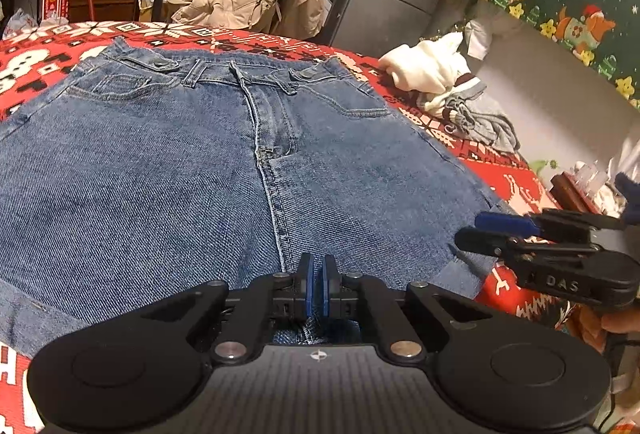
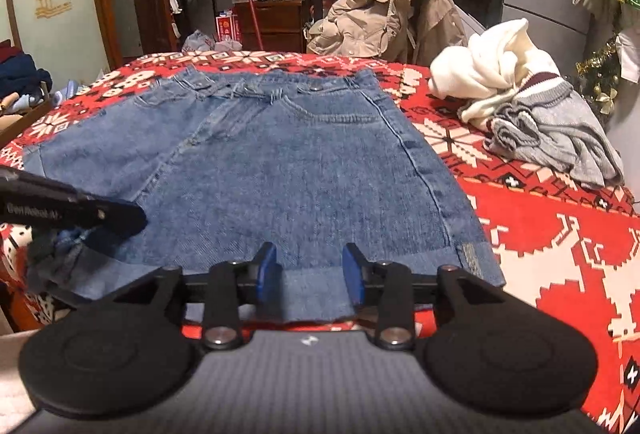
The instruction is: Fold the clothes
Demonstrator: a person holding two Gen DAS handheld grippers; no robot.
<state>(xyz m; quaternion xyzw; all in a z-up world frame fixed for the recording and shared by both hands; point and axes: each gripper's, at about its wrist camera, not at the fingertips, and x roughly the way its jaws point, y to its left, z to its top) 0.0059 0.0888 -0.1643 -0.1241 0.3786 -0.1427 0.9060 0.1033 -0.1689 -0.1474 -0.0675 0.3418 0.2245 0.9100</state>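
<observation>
Blue denim shorts (image 1: 168,154) lie flat on a red patterned cloth, waistband at the far side; they also show in the right wrist view (image 2: 280,170). My left gripper (image 1: 318,284) is shut on the near hem of the shorts at the crotch seam. It shows at the left edge of the right wrist view (image 2: 80,230) with denim bunched in it. My right gripper (image 2: 310,270) is open, its blue pads on either side of the near hem of the right leg. It shows in the left wrist view (image 1: 476,230) at the shorts' right corner.
A pile of white and grey clothes (image 2: 528,102) lies on the red cloth (image 2: 540,234) at the far right. A beige jacket (image 2: 388,2) hangs on a chair behind the table. Cluttered shelves stand at the back.
</observation>
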